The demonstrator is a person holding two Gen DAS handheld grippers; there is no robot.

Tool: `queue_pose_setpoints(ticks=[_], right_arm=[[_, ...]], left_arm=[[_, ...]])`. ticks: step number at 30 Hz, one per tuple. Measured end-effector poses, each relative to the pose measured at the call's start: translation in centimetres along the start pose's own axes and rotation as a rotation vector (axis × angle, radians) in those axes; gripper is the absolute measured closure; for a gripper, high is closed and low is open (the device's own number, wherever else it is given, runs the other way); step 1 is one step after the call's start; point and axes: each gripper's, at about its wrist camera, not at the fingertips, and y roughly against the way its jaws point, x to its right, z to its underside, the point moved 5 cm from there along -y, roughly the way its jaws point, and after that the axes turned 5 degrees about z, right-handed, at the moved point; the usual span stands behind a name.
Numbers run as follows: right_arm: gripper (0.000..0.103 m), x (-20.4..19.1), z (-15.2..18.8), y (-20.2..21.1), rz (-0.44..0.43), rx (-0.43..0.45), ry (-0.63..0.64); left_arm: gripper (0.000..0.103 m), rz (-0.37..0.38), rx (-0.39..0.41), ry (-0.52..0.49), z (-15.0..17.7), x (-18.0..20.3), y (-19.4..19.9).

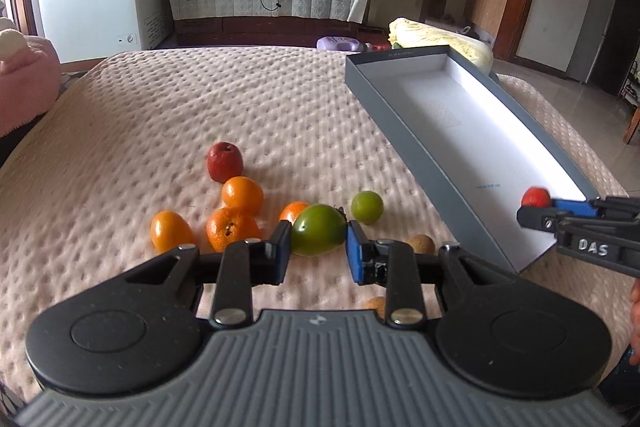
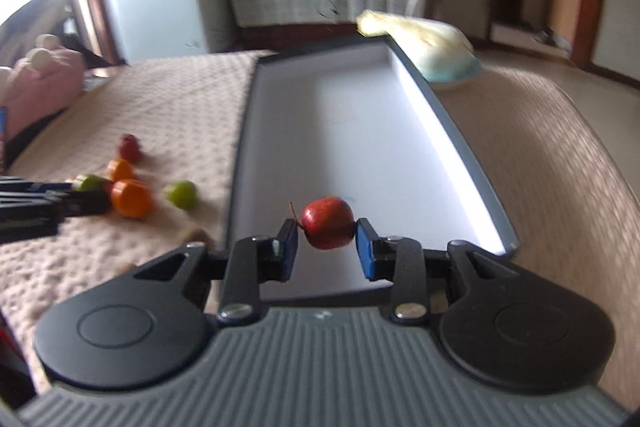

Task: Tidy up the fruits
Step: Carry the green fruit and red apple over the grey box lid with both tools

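Clamping a green fruit [image 1: 318, 230], the left tool [image 1: 319, 251] hovers over the bed [image 1: 160, 115]. The right tool [image 2: 327, 247] grips a small red fruit [image 2: 327, 223] above the near end of the grey box [image 2: 452, 131].

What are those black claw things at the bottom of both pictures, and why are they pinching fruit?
They are grabbers, one held in each of a person's hands. A camera on each one looks forward along its fingers, so you get two pictures. In the left view, the left gripper pinches a green fruit above a bumpy pink cloth. Oranges, a red fruit and a small green fruit lie there. In the right view, the right gripper pinches a small red fruit over a long, empty grey box.
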Motion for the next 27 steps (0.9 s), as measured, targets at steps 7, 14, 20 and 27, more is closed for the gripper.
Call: queue_pose_setpoints(ticks=[7, 14, 20, 27], right_arm=[[0.069, 0.5, 1.9, 1.0, 0.062, -0.065, -0.019], [0.069, 0.0, 4.3, 4.2, 0.045, -0.103, -0.027], [0.068, 0.1, 2.8, 5.5, 0.012, -0.036, -0.010], [0.068, -0.8, 0.5, 5.8, -0.055, 0.033, 0.099]], left_arm=[[0.069, 0.052, 0.006, -0.015, -0.1, 1.7, 0.0], [0.069, 0.085, 0.014, -0.035, 0.0, 2.9, 0.3], [0.069, 0.074, 0.017, -0.049, -0.1, 3.3, 0.4], [0.069, 0.072, 0.022, -0.063, -0.5, 4.5, 0.2]])
